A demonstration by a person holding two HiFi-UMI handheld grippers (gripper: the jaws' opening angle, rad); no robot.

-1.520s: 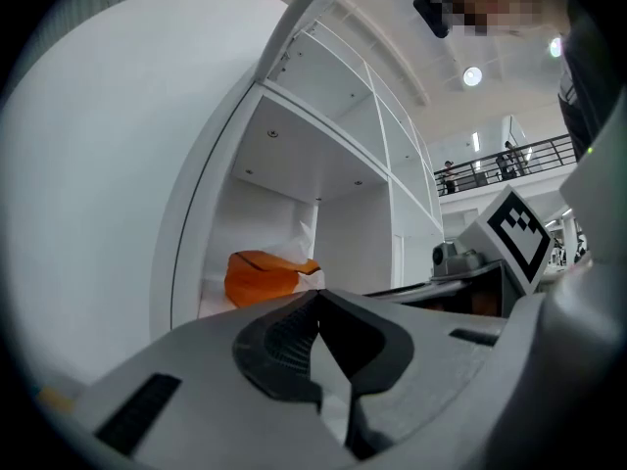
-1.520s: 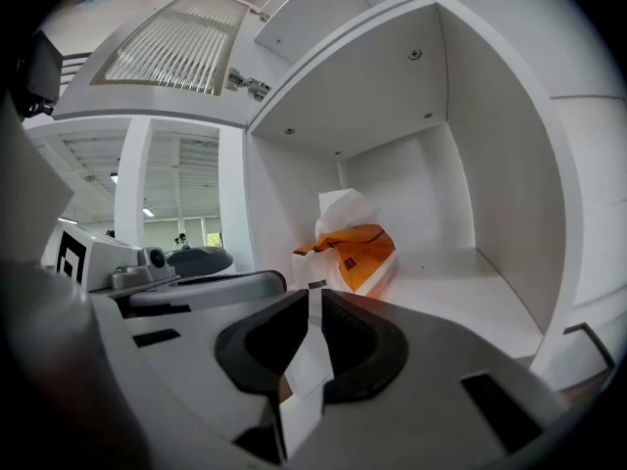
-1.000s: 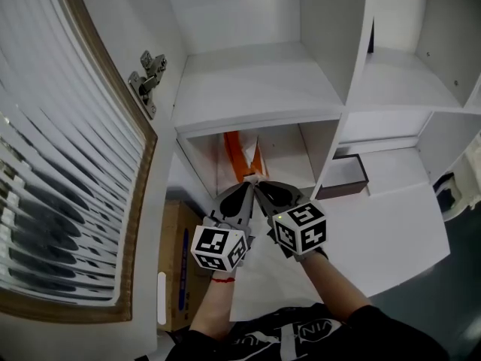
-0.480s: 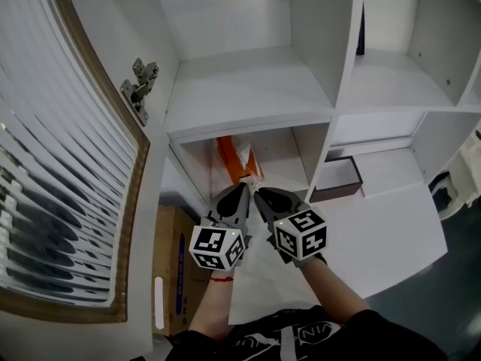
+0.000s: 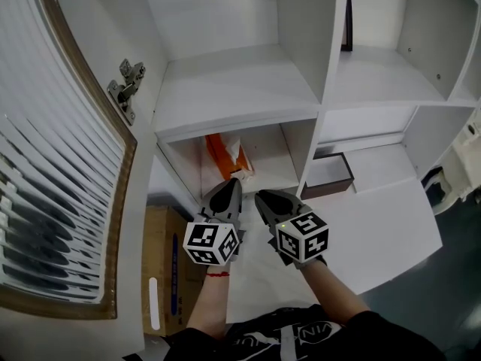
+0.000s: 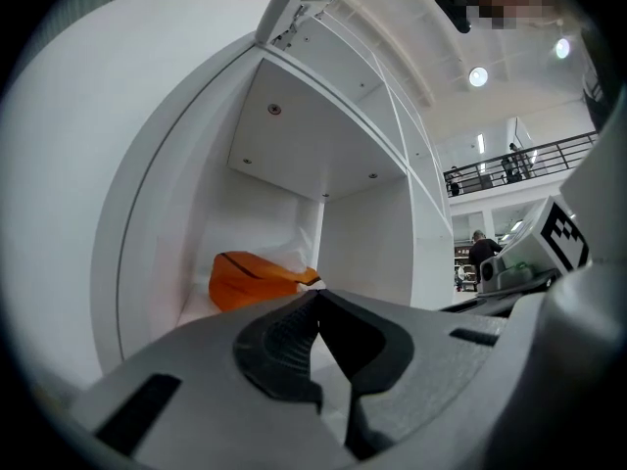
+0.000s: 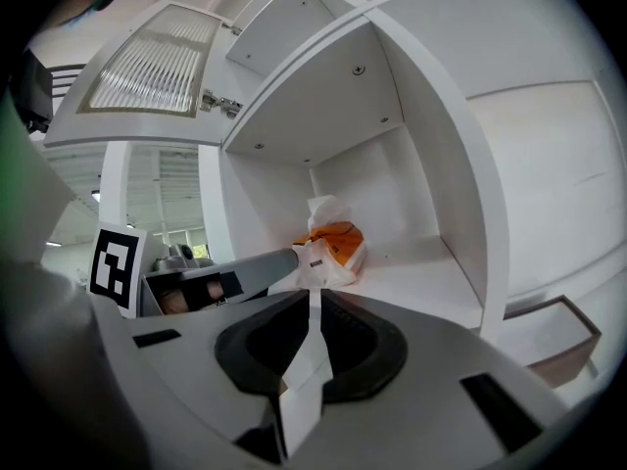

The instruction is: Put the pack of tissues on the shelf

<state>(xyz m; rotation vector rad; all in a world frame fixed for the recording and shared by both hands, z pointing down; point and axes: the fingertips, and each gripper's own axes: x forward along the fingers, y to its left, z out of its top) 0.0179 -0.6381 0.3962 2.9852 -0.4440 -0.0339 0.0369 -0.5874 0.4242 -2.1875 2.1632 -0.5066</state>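
Right gripper (image 7: 313, 297) pinches a white strip (image 7: 304, 360); left gripper (image 6: 318, 294) closed, empty; orange-and-white pack of tissues (image 7: 336, 241) on shelf (image 7: 421, 282).

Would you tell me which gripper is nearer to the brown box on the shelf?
Right. The right gripper is just left of the brown box, past the divider; the left gripper is farther left, facing the tissue pack.

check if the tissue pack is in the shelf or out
In: the tissue pack lies on the floor of the lower shelf compartment, well inside its opening.
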